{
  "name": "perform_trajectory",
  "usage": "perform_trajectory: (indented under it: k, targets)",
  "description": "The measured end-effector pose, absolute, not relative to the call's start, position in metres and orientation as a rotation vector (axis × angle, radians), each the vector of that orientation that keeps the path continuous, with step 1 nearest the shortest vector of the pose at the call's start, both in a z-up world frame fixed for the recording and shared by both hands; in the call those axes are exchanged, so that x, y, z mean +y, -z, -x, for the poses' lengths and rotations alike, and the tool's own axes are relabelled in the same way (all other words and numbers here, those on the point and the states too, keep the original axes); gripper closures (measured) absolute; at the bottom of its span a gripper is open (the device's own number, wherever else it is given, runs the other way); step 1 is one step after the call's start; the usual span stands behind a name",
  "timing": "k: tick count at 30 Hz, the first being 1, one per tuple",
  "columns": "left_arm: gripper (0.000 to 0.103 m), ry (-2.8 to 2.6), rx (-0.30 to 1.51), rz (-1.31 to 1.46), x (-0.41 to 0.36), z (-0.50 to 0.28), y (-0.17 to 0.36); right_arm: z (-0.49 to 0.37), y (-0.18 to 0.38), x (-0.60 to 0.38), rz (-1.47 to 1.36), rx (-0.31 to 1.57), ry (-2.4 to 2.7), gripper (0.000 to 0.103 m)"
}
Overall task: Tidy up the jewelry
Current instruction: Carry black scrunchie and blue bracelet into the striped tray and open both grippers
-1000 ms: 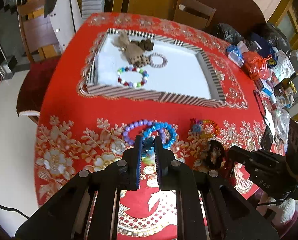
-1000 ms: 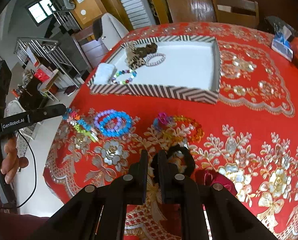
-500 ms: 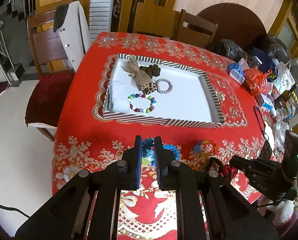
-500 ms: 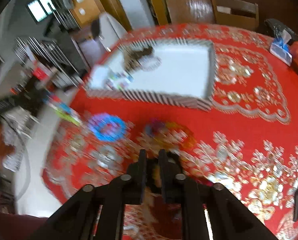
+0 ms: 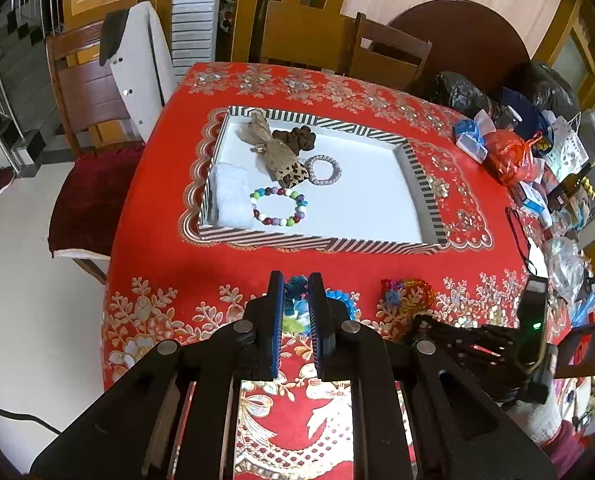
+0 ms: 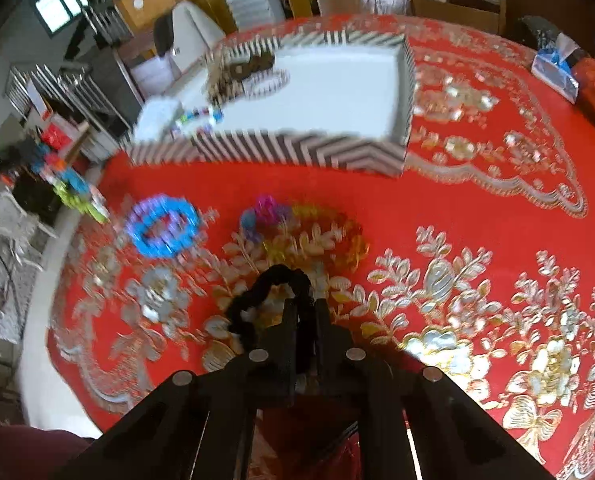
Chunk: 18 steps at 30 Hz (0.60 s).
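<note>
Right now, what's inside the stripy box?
In the stripy box: a colourful bead bracelet, a silvery ring-shaped band, a leopard-print bow, a dark brown scrunchie and a white cloth. Anything beneath the bow or cloth is hidden.

At lower centre the left claw [image 5: 296, 286] pinches a colourful trinket [image 5: 295, 285]. Beyond it, mid-frame on the red table [image 5: 161, 256], a striped tray [image 5: 413, 168] holds a beaded bracelet [image 5: 279, 206]. The right claw [image 5: 429, 326] shows at lower right.
</note>
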State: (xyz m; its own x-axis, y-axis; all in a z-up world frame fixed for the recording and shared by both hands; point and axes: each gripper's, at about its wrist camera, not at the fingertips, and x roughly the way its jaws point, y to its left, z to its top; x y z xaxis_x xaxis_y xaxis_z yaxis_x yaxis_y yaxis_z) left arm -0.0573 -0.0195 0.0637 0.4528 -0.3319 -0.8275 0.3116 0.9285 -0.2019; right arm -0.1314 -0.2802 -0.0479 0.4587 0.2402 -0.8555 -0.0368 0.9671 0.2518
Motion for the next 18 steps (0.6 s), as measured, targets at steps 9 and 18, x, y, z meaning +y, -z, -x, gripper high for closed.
perform_trajectory:
  k: [9,18]
  targets:
    - [0.093,0.423,0.992,-0.007,-0.033,0.042,-0.076,0.113,-0.007,-0.291,-0.241,0.965,-0.172,0.096]
    - [0.093,0.434,0.964,-0.076,-0.069,0.013,-0.080,0.064,-0.028,-0.305,-0.236,0.928,-0.162,0.096]
